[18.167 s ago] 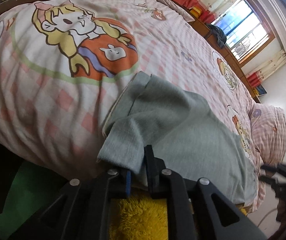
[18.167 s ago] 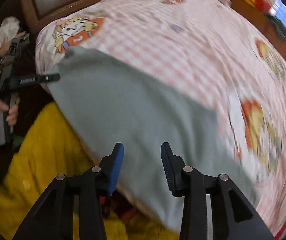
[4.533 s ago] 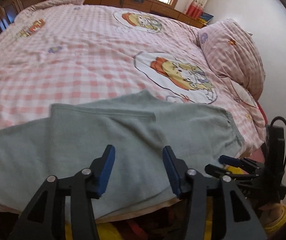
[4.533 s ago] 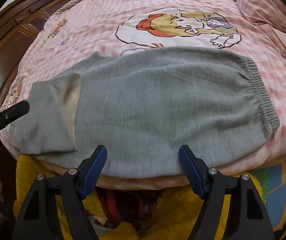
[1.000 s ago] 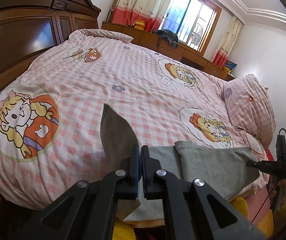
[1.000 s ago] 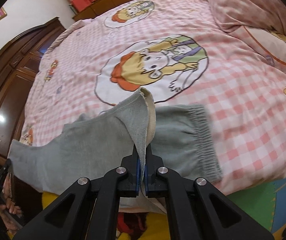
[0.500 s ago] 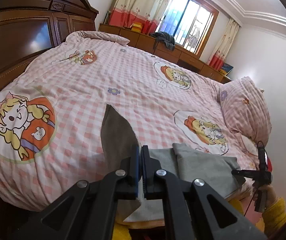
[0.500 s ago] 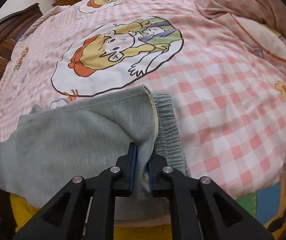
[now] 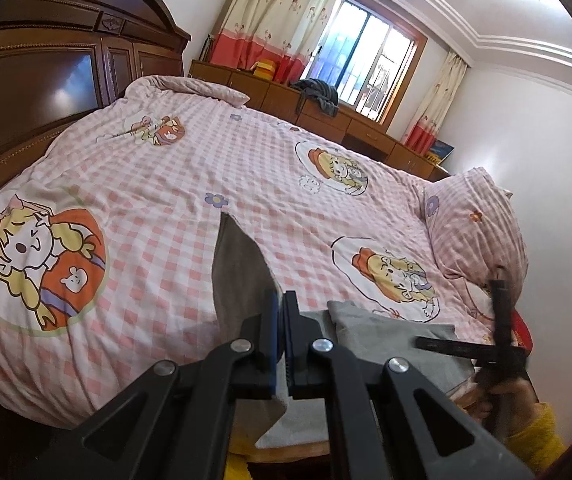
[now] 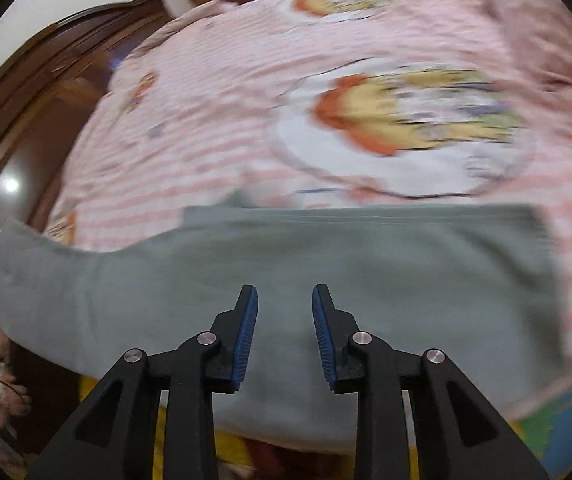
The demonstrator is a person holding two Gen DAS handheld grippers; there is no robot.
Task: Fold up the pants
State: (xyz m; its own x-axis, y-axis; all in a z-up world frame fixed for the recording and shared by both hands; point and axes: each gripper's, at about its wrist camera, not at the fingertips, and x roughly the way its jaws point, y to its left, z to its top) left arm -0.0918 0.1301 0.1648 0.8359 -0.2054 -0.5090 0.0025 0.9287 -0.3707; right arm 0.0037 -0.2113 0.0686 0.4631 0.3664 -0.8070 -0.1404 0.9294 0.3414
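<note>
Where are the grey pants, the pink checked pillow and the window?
grey pants (image 10: 366, 264): right wrist view, on the flat folded cloth.
pink checked pillow (image 9: 474, 224): left wrist view, on its side.
window (image 9: 362, 68): left wrist view, on the glass.

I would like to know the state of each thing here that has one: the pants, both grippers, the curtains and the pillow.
Pants: lying on the bed, partly folded, one end held up.
Left gripper: shut on the pants, holding that end raised.
Right gripper: open, holding nothing, above the pants.
Curtains: drawn aside, window uncovered.
Pillow: resting on the bed by the wall.
</note>
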